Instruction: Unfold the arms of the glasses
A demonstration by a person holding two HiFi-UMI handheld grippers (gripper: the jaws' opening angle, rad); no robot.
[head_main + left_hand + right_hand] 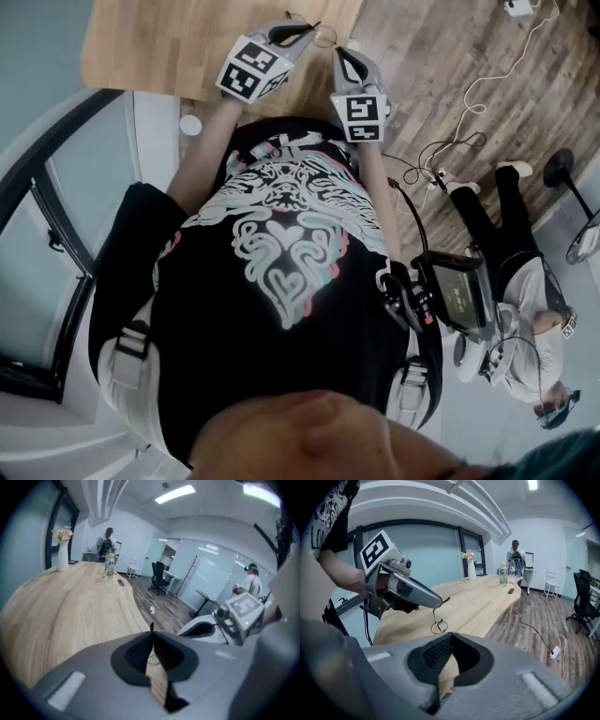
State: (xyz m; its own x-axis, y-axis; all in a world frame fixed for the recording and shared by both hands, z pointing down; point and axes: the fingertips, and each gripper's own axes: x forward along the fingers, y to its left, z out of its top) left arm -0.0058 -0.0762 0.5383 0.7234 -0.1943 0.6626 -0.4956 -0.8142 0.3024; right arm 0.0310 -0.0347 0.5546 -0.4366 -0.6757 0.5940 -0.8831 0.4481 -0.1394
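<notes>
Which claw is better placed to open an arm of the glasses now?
Right. The left claw is shut on the glasses, which hang from its tip, so it is occupied. The right claw is shut on nothing and points towards them.

A long pale wooden table (487, 602) fills an office room. At the table's far end stand a white vase of flowers (62, 550) and 1 clear bottle (503, 575). Beside the table runs dark wood-plank floor (543, 620) with a white power strip (555, 652) lying on it. Beyond the table are a black office chair (158, 576), pale glass partitions (206, 569) and 1 lit ceiling strip (174, 494).
</notes>
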